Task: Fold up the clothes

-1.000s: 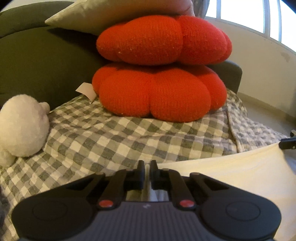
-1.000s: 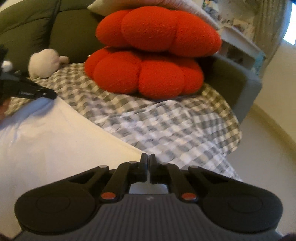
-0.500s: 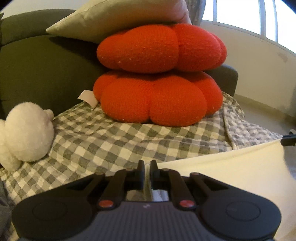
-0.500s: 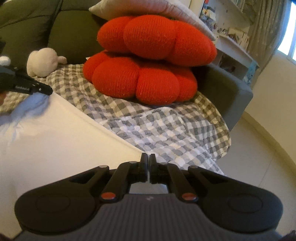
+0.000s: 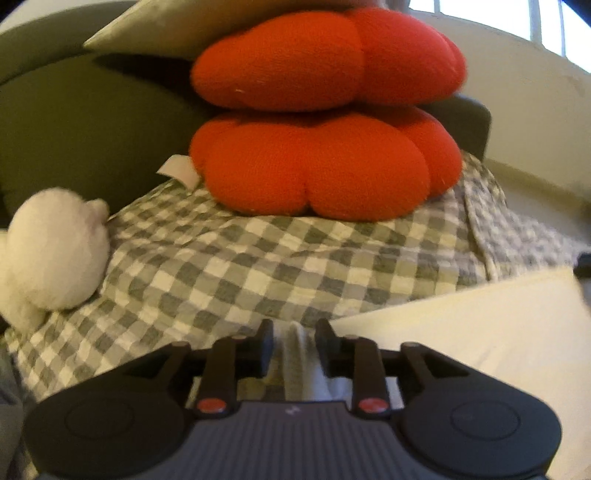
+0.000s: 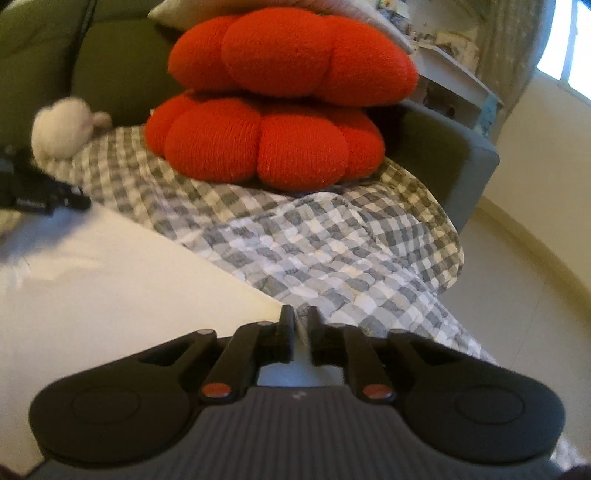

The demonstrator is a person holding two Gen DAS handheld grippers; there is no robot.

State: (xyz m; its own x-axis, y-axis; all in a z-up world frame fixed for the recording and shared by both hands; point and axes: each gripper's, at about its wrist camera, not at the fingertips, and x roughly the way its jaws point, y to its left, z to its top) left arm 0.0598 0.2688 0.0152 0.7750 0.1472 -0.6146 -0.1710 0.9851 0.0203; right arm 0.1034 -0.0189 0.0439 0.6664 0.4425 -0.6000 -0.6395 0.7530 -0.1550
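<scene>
A white garment point(image 5: 461, 332) lies spread over the checked blanket point(image 5: 258, 266) on the sofa. My left gripper point(image 5: 294, 339) is at its left corner. Its jaws are opening, and a ridge of the white cloth stands loose between them with a gap on both sides. In the right wrist view the garment point(image 6: 110, 277) fills the lower left. My right gripper point(image 6: 301, 325) is at its right corner, jaws opening, with a sliver of cloth in the narrow gap. The left gripper point(image 6: 44, 195) shows as a dark shape at the garment's far edge.
Two red puffy cushions point(image 5: 321, 166) are stacked at the back of the blanket, under a pale pillow point(image 5: 177, 33). A white plush toy point(image 5: 51, 254) sits at the left against the dark green sofa back point(image 5: 74, 129). The grey armrest point(image 6: 450, 162) and pale floor point(image 6: 535, 295) lie to the right.
Both pairs of jaws were shut on the white garment's edge and have now parted. The cloth sits loose between the fingers. Neither hand has shifted much.
</scene>
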